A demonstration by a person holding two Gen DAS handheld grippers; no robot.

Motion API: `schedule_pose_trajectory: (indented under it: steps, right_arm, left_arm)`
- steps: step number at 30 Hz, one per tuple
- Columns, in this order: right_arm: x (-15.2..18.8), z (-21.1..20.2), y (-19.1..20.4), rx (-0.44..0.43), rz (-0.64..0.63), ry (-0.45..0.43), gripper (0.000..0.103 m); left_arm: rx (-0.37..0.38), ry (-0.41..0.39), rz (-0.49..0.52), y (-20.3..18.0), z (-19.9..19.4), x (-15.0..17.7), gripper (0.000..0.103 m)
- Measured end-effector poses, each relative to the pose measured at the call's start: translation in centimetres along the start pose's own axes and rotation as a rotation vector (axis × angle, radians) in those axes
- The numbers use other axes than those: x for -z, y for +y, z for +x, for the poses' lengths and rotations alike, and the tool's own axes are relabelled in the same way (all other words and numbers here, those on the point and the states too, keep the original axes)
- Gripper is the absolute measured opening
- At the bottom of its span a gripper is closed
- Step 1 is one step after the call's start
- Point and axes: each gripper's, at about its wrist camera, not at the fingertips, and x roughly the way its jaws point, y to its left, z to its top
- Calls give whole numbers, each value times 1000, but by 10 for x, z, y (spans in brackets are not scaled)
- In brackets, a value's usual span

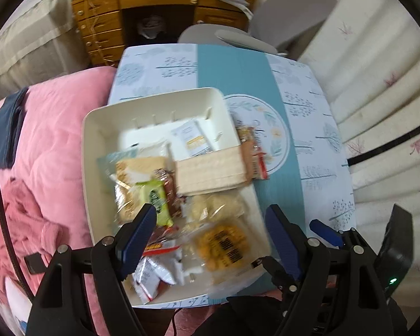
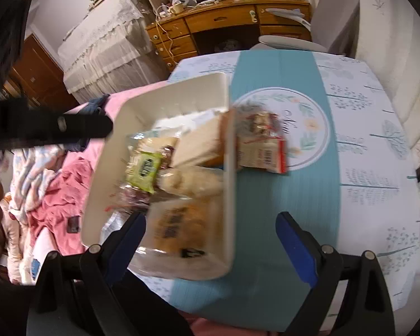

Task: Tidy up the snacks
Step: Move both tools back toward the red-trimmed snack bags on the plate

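Snacks (image 1: 154, 196) lay piled in the white tray (image 1: 98, 128) on the blue table (image 1: 232, 70), and one snack pack (image 2: 261, 151) sat on the table just outside the tray's right wall. Your left gripper (image 1: 210, 224) hung over the near part of the tray with its jaws wide apart and nothing between its pads. Your right gripper (image 2: 210, 229) stood wide too, over the tray's near right corner, and it held nothing.

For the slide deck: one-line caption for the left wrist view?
Open left gripper above a cream plastic tray of wrapped snacks on a teal-striped tablecloth.
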Motion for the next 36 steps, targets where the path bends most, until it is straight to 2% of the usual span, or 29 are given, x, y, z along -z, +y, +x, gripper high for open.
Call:
schedule_pose_trajectory:
  steps: [10,15,19,24,28,36]
  right_arm:
    - [4,-3,-36,91,-105,-24,95]
    - [3,5,-46,139,-221,-48,95]
    - [2,15,-49,188,-382,-80,94]
    - [-2,34,-53,178,-511,-81,94]
    - [-8,49,-54,137,-596,-89,93]
    - [-16,80,-60,73,-694,-67,87]
  left_arm:
    - [10,78,82,-48,18,-52,79]
    - [10,149,78,-67,41,-80,79]
    - [-12,221,65,-82,65,-102,79]
    - [-49,307,55,-95,96,-123,79]
    - [-75,369,50,-101,127,-140,79]
    - [-116,469,45,-112,185,-158,79]
